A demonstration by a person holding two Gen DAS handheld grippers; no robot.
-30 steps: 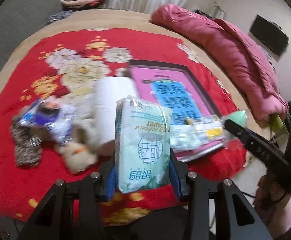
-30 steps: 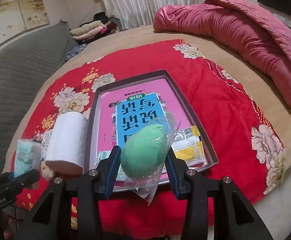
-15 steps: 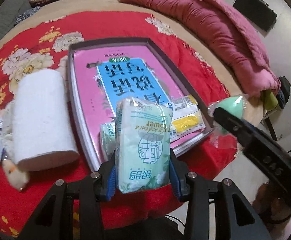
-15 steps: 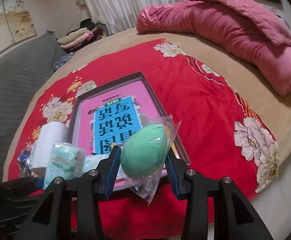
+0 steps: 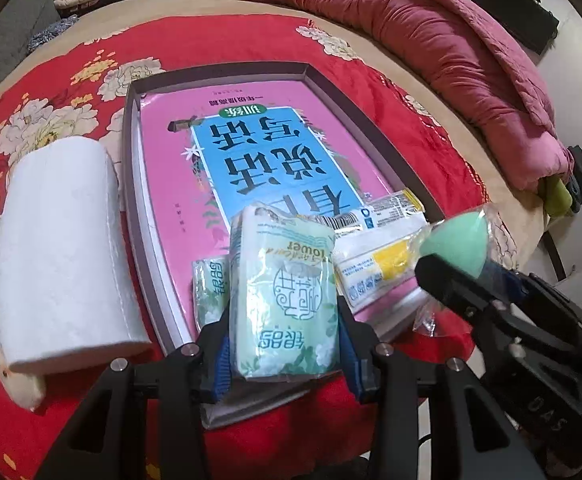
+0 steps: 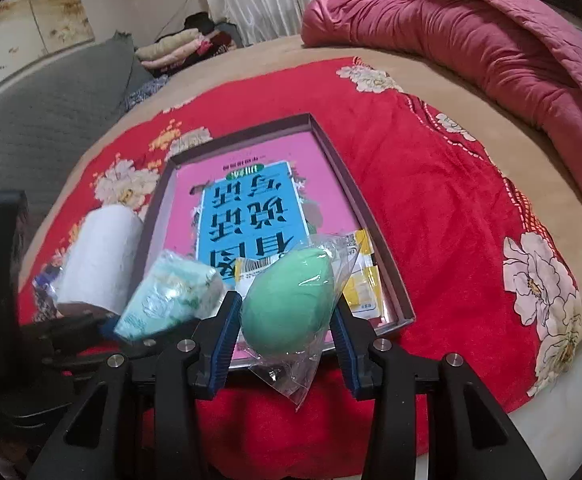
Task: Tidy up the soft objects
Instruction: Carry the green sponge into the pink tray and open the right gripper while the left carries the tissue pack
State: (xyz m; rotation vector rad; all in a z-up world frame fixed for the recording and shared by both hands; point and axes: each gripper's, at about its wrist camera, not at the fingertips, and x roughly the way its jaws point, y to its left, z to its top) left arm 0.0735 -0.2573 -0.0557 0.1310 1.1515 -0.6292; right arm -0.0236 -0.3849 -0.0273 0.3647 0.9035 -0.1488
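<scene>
1. Paper roll (image 5: 63, 248) lies on its side on the red blanket (image 5: 219, 40), just left of the box (image 5: 131, 160), not yet sorted.
2. Left gripper (image 5: 283, 312) is clamped on the tissue pack (image 5: 283, 300), which I hold over the box's near edge, probably to drop beside the smaller pack (image 5: 209, 288) already inside.
3. Right gripper (image 6: 285, 312) pinches the bagged green sponge (image 6: 287, 300) over the box's near right corner; squeezing its middle stops the loose bag slipping.

book (image 5: 275, 152) lies in the tray (image 5: 131, 184) — paper roll (image 5: 59, 248) just left of it.
</scene>
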